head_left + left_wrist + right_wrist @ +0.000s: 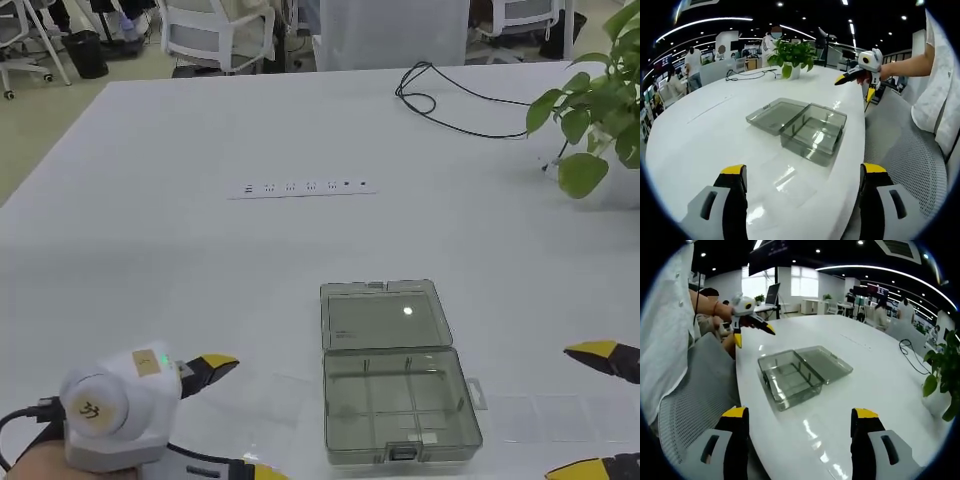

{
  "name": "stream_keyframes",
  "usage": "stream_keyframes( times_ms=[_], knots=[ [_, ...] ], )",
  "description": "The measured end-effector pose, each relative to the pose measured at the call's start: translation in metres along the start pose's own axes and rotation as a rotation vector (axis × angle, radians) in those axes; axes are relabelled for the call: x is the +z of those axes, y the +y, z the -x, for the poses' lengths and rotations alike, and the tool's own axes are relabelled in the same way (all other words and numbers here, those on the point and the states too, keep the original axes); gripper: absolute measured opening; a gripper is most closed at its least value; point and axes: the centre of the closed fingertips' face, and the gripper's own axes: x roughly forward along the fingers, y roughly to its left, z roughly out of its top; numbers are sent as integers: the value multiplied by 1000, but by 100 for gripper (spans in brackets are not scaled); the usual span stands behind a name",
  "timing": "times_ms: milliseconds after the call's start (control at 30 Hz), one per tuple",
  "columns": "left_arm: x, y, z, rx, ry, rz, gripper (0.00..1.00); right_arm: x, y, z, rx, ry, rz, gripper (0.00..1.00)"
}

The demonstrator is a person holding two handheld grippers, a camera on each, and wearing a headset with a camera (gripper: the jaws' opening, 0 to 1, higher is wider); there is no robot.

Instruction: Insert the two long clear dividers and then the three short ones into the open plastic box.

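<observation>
Jaws gape; clear dividers (545, 415) (faint) flank the box (360, 455).

Box: the open smoky-clear plastic box (400, 412) sits near the front edge of the white table (200, 260), with its lid (385, 315) flat behind it.
Left: flat clear plastic pieces (272, 395) lie beside the box, between the spread jaws of the left gripper (243, 418).
Right: more clear plastic pieces (548, 415) lie between the spread jaws of the right gripper (583, 410).
Behind: the white power strip (300, 187) is well behind the box. The black cable (450, 105) and green potted plant (595, 110) are far right.
</observation>
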Motion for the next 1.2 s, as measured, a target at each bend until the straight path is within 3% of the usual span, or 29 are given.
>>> stream_keyframes(
  times_ms=[300,800,933,1000,1200],
  knots=[
    [-3,22,8,65,25,38,90,0,0,0,-1,-2,-3,85],
    [-27,48,13,165,142,176,78,-1,0,-1,-6,-11,-14,84],
    [-36,56,16,201,179,250,72,-1,1,-1,-6,-14,-15,84],
    [-36,58,16,205,174,268,71,0,1,-1,-6,-15,-15,84],
    [-49,69,18,264,245,326,64,-1,1,-1,-8,-18,-18,84]
  ],
)
